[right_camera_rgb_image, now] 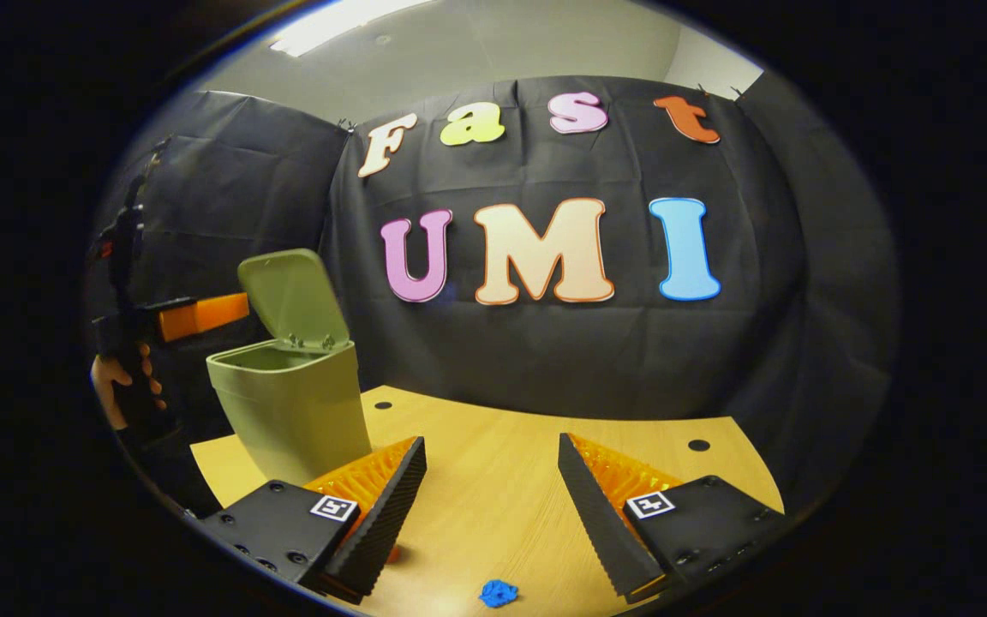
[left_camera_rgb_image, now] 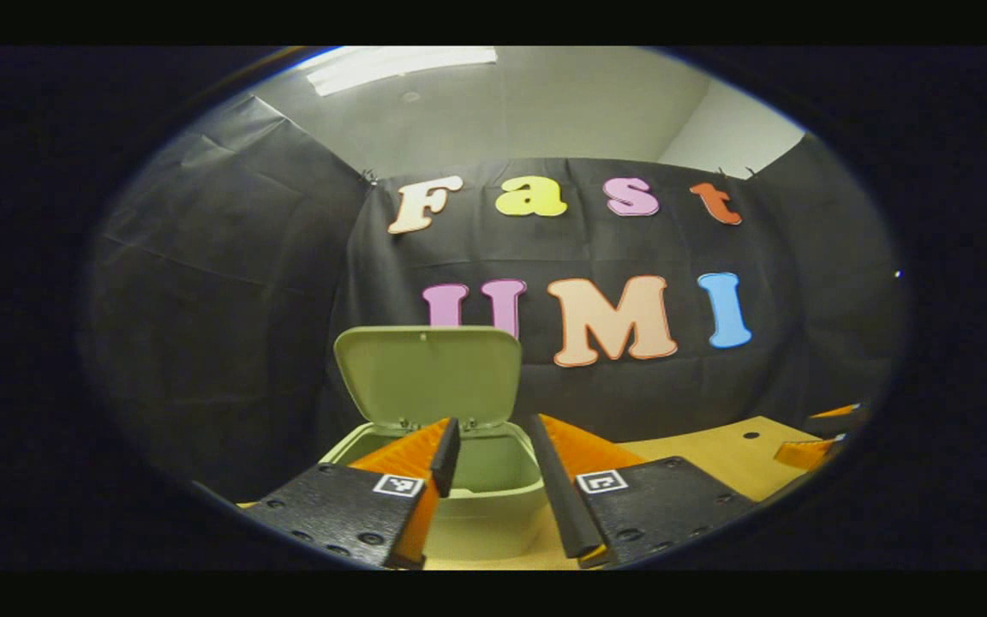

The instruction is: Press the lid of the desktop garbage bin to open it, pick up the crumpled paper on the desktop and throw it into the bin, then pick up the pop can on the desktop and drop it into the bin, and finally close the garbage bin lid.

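The pale green bin (left_camera_rgb_image: 493, 501) stands on the wooden table just ahead of my left gripper (left_camera_rgb_image: 493, 428), with its lid (left_camera_rgb_image: 427, 374) raised upright at the back. The left gripper is open, with the bin's open mouth seen between its fingers and nothing held. In the right gripper view the bin (right_camera_rgb_image: 296, 411) sits at the left with its lid (right_camera_rgb_image: 292, 296) tilted up. The left gripper (right_camera_rgb_image: 232, 310), held by a hand (right_camera_rgb_image: 116, 377), hovers beside the bin's upper left. My right gripper (right_camera_rgb_image: 491, 446) is open above bare table, to the right of the bin.
The light wooden table (right_camera_rgb_image: 502, 480) has small dark holes near its far edge and ends at the black cloth wall. A small blue scrap (right_camera_rgb_image: 498, 593) lies on the table near the right gripper. The right gripper (left_camera_rgb_image: 819, 433) shows at the far right of the left gripper view.
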`<act>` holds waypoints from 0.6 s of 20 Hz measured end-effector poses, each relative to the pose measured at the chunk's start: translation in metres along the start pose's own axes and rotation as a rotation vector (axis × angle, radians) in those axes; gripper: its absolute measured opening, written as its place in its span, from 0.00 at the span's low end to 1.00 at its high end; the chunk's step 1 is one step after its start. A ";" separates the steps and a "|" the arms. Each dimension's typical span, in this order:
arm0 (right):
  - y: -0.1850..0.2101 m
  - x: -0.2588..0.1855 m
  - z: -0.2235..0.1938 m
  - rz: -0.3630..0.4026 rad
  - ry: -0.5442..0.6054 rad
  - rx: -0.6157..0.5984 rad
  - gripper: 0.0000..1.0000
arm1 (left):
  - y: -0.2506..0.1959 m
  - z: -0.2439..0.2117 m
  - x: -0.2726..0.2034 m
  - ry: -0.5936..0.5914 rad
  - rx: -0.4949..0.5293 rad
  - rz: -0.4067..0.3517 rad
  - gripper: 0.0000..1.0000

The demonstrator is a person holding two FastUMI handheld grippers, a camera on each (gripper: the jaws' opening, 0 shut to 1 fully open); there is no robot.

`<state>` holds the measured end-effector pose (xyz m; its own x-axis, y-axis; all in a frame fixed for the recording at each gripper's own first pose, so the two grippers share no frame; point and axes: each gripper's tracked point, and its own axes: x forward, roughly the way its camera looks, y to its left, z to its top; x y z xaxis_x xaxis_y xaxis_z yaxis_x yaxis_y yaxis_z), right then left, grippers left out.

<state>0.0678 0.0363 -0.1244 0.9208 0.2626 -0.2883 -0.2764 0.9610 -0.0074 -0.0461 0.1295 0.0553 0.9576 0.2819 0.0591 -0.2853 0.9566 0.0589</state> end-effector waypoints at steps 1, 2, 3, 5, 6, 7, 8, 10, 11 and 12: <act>0.000 0.002 -0.015 0.012 0.038 -0.003 0.98 | -0.003 0.003 -0.006 -0.007 0.005 0.004 0.53; -0.001 0.003 -0.024 0.019 0.058 -0.006 0.98 | -0.008 0.004 -0.010 -0.009 0.007 0.000 0.56; -0.003 0.006 -0.037 0.029 0.090 -0.019 0.98 | -0.012 0.007 -0.016 -0.012 0.010 -0.001 0.52; -0.005 0.010 -0.056 0.042 0.131 -0.052 0.98 | -0.015 0.012 -0.024 -0.016 0.014 0.008 0.67; -0.005 0.012 -0.064 0.051 0.150 -0.064 0.98 | -0.015 0.015 -0.028 -0.016 0.012 0.017 0.79; -0.005 0.011 -0.077 0.062 0.176 -0.076 0.98 | -0.015 0.016 -0.031 -0.019 0.013 0.025 0.91; -0.005 0.010 -0.092 0.073 0.206 -0.086 0.98 | -0.014 0.018 -0.036 -0.022 0.018 0.034 0.99; -0.006 0.008 -0.113 0.086 0.253 -0.091 0.98 | -0.014 0.018 -0.043 -0.018 0.025 0.044 0.99; -0.007 0.008 -0.124 0.091 0.281 -0.092 0.98 | -0.013 0.017 -0.045 -0.010 0.030 0.050 0.95; -0.007 0.010 -0.134 0.094 0.306 -0.094 0.98 | -0.012 0.016 -0.049 -0.008 0.034 0.054 0.96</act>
<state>0.0420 0.0206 -0.2551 0.7688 0.2981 -0.5657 -0.3935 0.9179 -0.0512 -0.0897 0.1029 0.0680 0.9403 0.3327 0.0714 -0.3382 0.9368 0.0894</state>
